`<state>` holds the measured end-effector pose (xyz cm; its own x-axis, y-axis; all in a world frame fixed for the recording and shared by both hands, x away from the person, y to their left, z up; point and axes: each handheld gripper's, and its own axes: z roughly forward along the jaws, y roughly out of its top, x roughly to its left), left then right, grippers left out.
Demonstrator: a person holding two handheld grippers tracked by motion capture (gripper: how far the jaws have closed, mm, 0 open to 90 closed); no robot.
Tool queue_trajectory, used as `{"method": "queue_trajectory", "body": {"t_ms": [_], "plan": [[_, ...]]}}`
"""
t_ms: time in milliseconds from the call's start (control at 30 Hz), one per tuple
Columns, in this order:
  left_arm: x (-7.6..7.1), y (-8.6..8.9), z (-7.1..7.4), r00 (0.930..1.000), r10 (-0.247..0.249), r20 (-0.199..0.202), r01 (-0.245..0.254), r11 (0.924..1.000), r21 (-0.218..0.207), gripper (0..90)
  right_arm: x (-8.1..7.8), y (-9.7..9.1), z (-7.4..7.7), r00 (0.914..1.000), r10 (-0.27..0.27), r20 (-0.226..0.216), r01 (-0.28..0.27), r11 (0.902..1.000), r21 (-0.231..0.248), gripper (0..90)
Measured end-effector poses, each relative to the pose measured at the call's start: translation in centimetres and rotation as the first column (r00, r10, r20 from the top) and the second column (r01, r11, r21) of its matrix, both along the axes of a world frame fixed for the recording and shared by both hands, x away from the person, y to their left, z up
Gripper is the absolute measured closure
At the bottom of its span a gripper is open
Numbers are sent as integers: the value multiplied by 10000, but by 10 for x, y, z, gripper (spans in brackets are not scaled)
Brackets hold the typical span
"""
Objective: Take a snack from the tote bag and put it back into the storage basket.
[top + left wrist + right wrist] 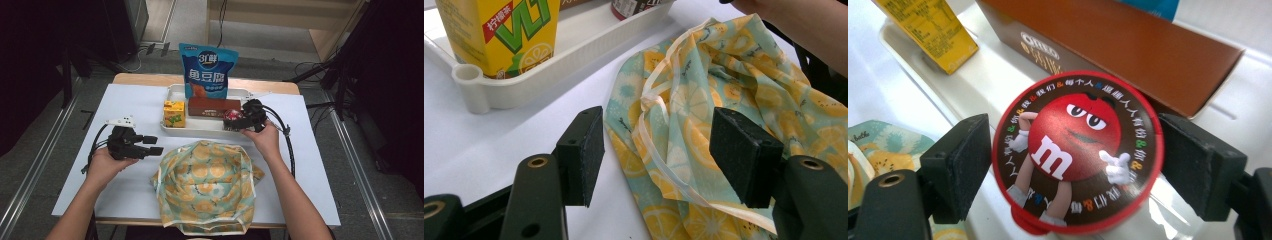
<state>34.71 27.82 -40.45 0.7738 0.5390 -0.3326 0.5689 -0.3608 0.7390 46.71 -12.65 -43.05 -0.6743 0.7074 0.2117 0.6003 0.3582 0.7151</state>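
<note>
At the centre right of the high view, we see the right gripper (pixel 235 121) around the M&M's tub (pixel 1078 152) in the white tray (pixel 172 90); pads just beside it, grip uncertain. Lower left, the left gripper (pixel 152 145) gapes wide beside the lemon-print bag (pixel 205 185).

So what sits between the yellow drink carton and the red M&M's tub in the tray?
The brown Oreo box, lying lengthwise between the yellow carton and the M&M's tub, as the high view shows.

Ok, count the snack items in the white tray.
4. Blue bag upright at the tray's back, yellow carton front left, brown box in the middle, red tub at right between the right gripper's jaws. More may hide behind.
</note>
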Motion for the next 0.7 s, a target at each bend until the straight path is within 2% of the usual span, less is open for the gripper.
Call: {"method": "queue_trajectory", "body": {"t_ms": [100, 200, 300, 433, 600, 700], "plan": [[-1, 0, 1, 10000, -16, 11, 15, 10000, 72, 390, -6, -3, 5, 9996, -102, 267, 105, 9999, -113, 178], [0, 3, 1, 10000, 39, -12, -39, 10000, 62, 390, -11, -6, 14, 9992, -108, 374, 110, 9999, -39, 178], [0, 3, 0, 10000, 61, -65, -61, 10000, 67, 390, -19, -10, 22, 9977, -119, 669, 115, 9999, 69, 189], [1, 3, 0, 10000, 21, -61, -21, 10000, 86, 389, -27, -16, 31, 9981, -24, 616, 0, 9993, 386, 184], [1, 4, 0, 10000, 27, -71, -26, 10000, 77, 389, -38, -22, 34, 9982, 157, 579, -170, 9996, 216, 183], [2, 4, 1, 10000, 25, -77, -24, 10000, 40, 388, -46, -26, 34, 9983, 275, 523, -293, 9990, 340, 183]]}}
